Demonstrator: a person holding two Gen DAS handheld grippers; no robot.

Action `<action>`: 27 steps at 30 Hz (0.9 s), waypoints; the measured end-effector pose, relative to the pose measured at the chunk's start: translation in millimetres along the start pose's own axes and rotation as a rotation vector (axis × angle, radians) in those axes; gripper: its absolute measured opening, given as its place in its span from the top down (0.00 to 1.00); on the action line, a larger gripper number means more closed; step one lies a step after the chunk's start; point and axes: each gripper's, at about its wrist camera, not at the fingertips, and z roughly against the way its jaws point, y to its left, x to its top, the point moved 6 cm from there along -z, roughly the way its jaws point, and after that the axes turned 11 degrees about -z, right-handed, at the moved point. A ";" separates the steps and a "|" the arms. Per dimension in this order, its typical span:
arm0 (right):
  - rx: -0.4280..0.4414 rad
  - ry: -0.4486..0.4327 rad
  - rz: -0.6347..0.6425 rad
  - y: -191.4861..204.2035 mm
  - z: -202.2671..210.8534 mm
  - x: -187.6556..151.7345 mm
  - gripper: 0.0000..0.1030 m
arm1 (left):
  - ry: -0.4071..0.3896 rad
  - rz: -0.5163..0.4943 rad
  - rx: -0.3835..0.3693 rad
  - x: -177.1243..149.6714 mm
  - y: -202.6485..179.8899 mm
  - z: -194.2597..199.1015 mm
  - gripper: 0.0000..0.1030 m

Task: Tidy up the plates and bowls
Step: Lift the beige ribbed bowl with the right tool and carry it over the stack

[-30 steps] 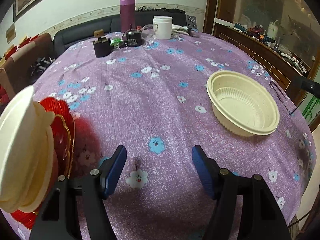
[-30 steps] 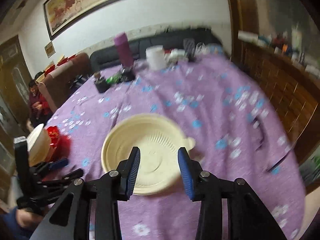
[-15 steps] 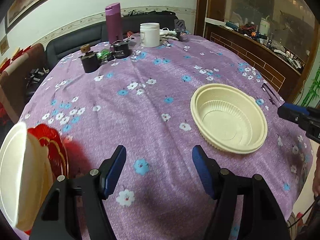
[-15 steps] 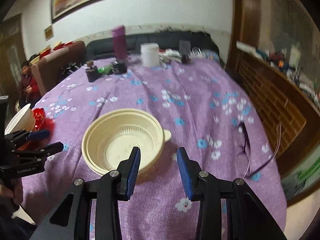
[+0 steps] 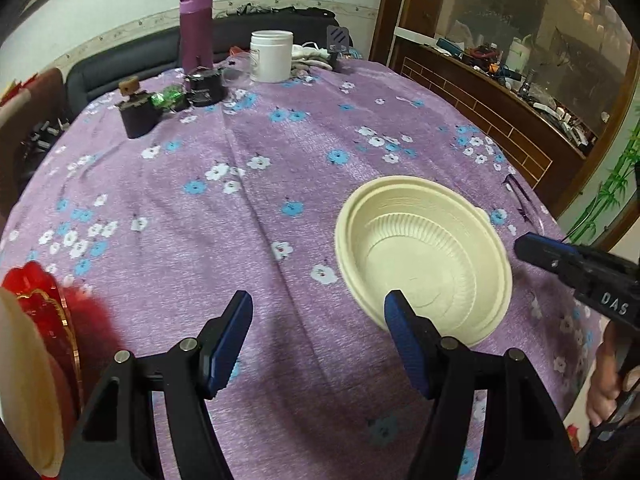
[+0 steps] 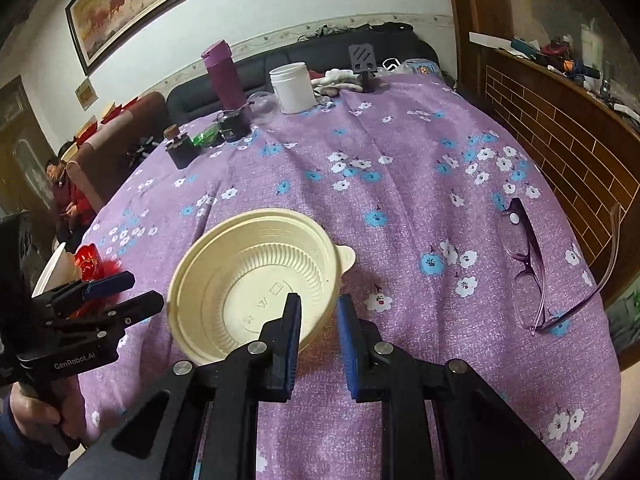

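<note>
A cream plastic bowl (image 5: 424,256) sits upright on the purple flowered tablecloth; it also shows in the right wrist view (image 6: 256,284). My right gripper (image 6: 318,312) is partly open, its jaws straddling the bowl's near-right rim with a gap on each side. My left gripper (image 5: 318,312) is wide open and empty, left of the bowl above the cloth. A red plate (image 5: 44,308) with a cream bowl (image 5: 24,380) against it stands at the left edge, also seen in the right wrist view (image 6: 86,258).
Purple-framed glasses (image 6: 528,268) lie right of the bowl. At the far side stand a purple flask (image 5: 196,28), a white jar (image 5: 271,56), a black jar (image 5: 205,89) and a dark box (image 5: 138,114). A sofa and wooden cabinet surround the table.
My right gripper has moved in on the bowl and its jaws have narrowed around the rim. My left gripper has shifted right, toward the bowl, away from the red plate.
</note>
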 end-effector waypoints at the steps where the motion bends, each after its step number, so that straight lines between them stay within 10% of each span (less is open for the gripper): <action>1: 0.001 0.004 -0.007 -0.7 -1.9 0.1 0.81 | 0.006 0.000 -0.007 1.2 -1.6 -2.6 0.34; 7: 0.011 0.054 -0.060 -6.6 -20.8 -1.3 0.81 | 0.037 -0.026 0.001 4.3 -10.3 -21.6 0.36; 13: 0.064 0.064 -0.104 -0.3 -22.7 -8.6 0.82 | 0.022 -0.064 0.007 -0.1 -17.8 -18.8 0.67; 27: 0.126 0.083 -0.063 51.5 -23.2 -34.2 0.82 | -0.056 -0.071 0.142 -23.2 9.2 26.6 0.66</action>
